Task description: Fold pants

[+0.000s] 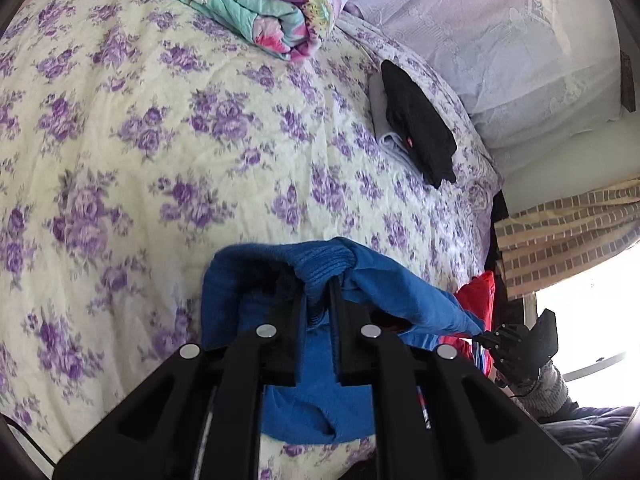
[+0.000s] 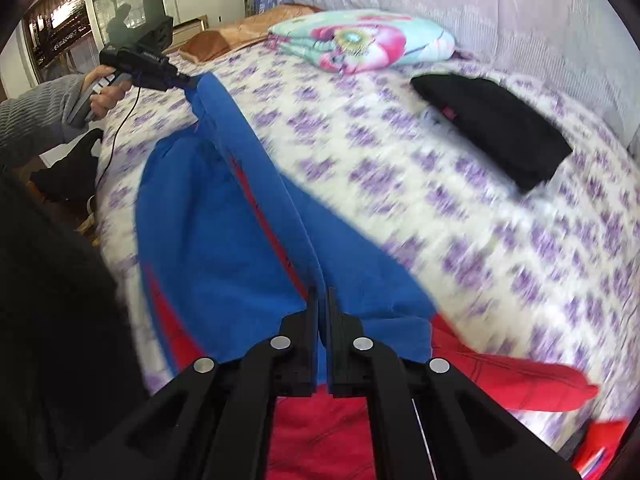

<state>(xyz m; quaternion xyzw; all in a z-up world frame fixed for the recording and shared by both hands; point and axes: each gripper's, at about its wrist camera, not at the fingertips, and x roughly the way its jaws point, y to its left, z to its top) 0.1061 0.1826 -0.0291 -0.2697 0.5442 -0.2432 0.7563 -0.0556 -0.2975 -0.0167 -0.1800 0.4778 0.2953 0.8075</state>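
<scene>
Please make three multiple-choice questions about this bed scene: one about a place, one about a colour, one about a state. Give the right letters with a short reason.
1. Where does the folded black garment lie?
A. on the bedspread, near the lace-covered pillows
B. on the floor
C. on top of the folded floral quilt

2. What colours are the pants?
A. green and white
B. blue with red parts
C. all grey

3. What is the state of the left gripper?
A. wide open above the bed
B. shut on the pants
C. shut on the black garment

Answers: 1 A, the black garment rests on the bedspread, apart from the quilt. 2 B, the pants show blue cloth with red. 3 B, the left gripper pinches blue cloth.
</scene>
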